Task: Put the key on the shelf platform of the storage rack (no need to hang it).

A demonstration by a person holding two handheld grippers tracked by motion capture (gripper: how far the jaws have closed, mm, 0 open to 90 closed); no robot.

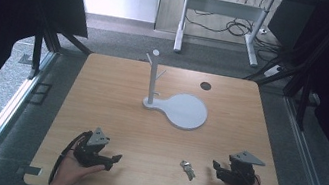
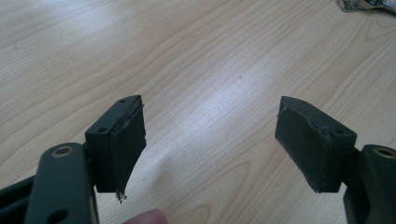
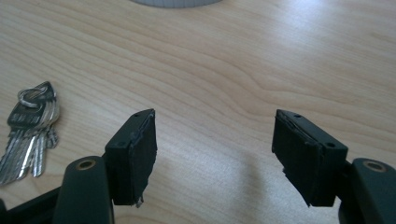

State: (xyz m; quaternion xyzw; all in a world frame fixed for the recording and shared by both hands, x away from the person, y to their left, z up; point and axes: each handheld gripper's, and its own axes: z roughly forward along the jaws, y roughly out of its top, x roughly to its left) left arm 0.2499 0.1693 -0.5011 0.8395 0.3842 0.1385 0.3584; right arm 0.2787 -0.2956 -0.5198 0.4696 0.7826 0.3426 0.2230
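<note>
Wooden table point(image 1: 114, 109) with rounded corners takes up the middle of the high view. A bunch of keys point(image 1: 187, 169) lies flat on it in the lower centre-right of the frame, between the two grippers and nearer the right one, touching neither. In the right gripper view the keys point(image 3: 29, 135) sit at the left edge on a metal ring, fanned toward the bottom of the frame, beside the left-hand jaw but apart from it. In the left gripper view just a scrap of the keys point(image 2: 366, 4) shows at the top right corner.

Left gripper point(image 1: 110, 159) is at the lower left of the high view, held in a hand point(image 1: 73, 168) coming in from the bottom edge — jaws wide apart, nothing between them, bare wood in the gap in its own view point(image 2: 210, 140). Right gripper point(image 1: 217, 168) is at the lower right, jaws also spread apart and empty point(image 3: 215, 154).

White stand point(image 1: 153, 78) — an upright post with short side pegs on a flat base with a round disc point(image 1: 184, 111) — sits upper centre of the table, well apart from keys and grippers. Small dark round spot point(image 1: 205, 85) on the tabletop to the right of the post, near the far edge.

Nothing lies between either gripper and the keys. Around the table: grey carpet floor, dark curtains left and right, a white desk frame point(image 1: 221, 11) with loose cables at the top of the frame.
</note>
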